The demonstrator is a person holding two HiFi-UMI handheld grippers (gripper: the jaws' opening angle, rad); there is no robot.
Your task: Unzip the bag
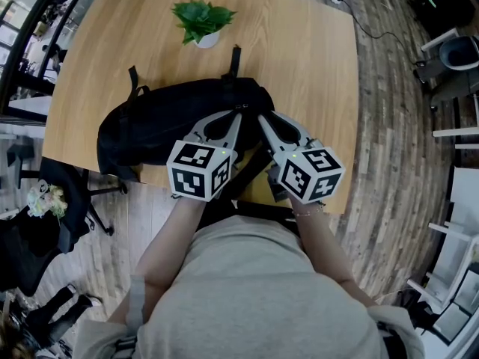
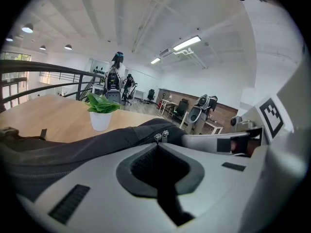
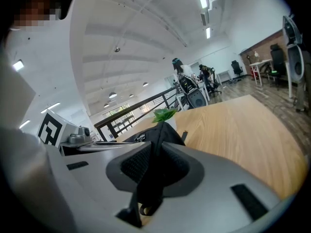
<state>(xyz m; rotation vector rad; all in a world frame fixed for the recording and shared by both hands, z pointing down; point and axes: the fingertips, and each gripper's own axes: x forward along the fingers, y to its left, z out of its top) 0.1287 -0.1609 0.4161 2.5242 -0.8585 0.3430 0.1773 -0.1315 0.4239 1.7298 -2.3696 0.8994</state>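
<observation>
1. Two tools are in my hands. Their tips come together, just beside each other, at the right end of the black bag (image 1: 150,129).
2. That bag lies lengthwise, left to right, on the near half of the wooden counter (image 1: 299,58), with its near side along the counter's near edge.
3. My left tool (image 2: 158,143) is clenched, its pads meeting at the tips with no gap between them.
4. Two small metal zip sliders (image 2: 162,136) sit side by side on the bag's ridge, just beyond the left tool's tips. Whether a pull tab is pinched there, I cannot tell.
5. My right tool (image 3: 158,140) is grasping a black strap (image 3: 148,188) of the bag. The strap runs down between the pads and ends in a loop that hangs on the near side of them.
6. The bag's fabric rises to a peak right at the right tool's tips.
7. The left marker cube (image 1: 200,170) and the right marker cube (image 1: 310,172) sit close to my body, over the counter's near edge.
8. A small potted plant (image 1: 202,22) in a white pot stands on the far part of the counter, beyond the bag and apart from it.
9. Two webbing tails (image 1: 234,58) stick out from the bag's far side and lie on the counter.
</observation>
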